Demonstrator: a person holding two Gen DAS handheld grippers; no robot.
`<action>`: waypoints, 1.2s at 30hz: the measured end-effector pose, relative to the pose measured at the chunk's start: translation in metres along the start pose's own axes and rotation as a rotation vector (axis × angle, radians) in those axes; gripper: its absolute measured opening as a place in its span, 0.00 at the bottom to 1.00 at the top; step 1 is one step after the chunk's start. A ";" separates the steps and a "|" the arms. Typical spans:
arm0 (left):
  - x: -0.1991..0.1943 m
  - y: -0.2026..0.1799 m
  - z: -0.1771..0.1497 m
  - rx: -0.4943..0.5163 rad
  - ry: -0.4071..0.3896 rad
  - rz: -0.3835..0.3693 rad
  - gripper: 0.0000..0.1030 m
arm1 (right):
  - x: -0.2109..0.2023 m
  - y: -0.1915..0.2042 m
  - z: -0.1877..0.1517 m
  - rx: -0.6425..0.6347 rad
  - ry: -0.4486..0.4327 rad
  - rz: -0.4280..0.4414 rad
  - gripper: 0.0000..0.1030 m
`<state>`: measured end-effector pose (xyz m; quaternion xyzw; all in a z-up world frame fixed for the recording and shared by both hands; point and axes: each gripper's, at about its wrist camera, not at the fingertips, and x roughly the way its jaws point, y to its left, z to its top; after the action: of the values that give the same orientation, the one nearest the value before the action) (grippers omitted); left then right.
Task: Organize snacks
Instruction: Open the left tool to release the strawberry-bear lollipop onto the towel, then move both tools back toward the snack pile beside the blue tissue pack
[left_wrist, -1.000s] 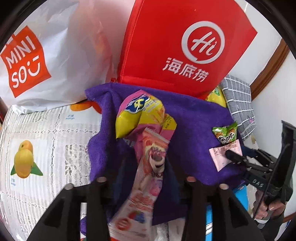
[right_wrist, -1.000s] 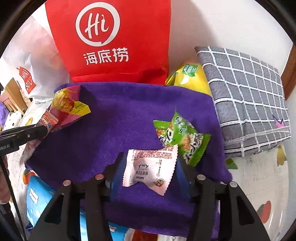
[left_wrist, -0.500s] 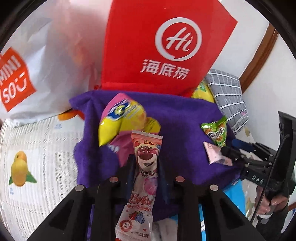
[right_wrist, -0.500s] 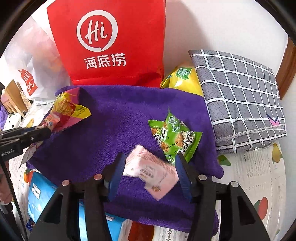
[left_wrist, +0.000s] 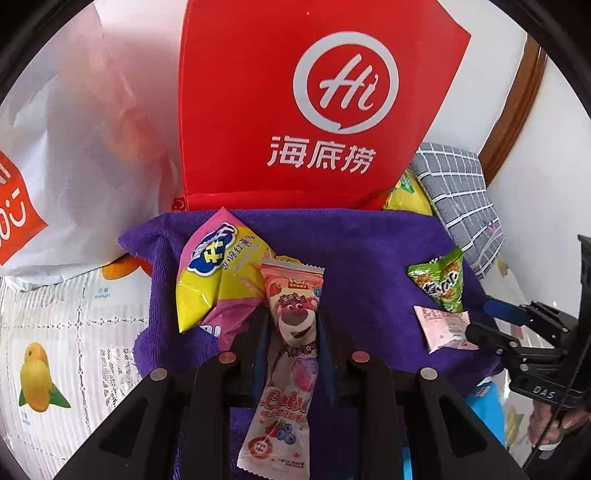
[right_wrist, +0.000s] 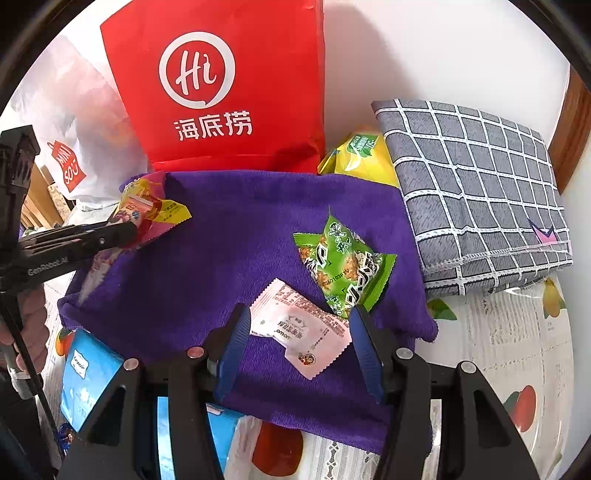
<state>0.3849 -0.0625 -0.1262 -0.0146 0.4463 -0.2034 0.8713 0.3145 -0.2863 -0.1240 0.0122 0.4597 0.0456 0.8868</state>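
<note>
left gripper (left_wrist: 291, 332) clamped on long pink lollipop packet (left_wrist: 284, 369) over purple towel (left_wrist: 354, 254), packet's middle hidden between jaws, right gripper (right_wrist: 295, 339) half open around small pink sachet (right_wrist: 299, 328), contact unclear, green snack (right_wrist: 343, 266) just beyond

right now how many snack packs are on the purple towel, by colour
pink: 2, bear lollipop pack and pale pink sachet
yellow and pink: 1, chip bag
green: 1, green packet
total: 4 on the purple towel
</note>
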 end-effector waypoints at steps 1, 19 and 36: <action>0.001 0.000 -0.001 0.001 0.007 0.004 0.24 | 0.000 0.001 0.000 0.000 0.000 0.000 0.53; -0.050 -0.001 -0.024 -0.041 0.027 0.043 0.60 | -0.043 0.024 -0.018 -0.011 -0.039 -0.046 0.53; -0.130 -0.016 -0.079 -0.043 -0.013 0.114 0.63 | -0.107 0.046 -0.071 0.041 -0.050 -0.003 0.53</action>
<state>0.2503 -0.0167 -0.0695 -0.0092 0.4452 -0.1438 0.8837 0.1924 -0.2515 -0.0748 0.0308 0.4384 0.0346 0.8976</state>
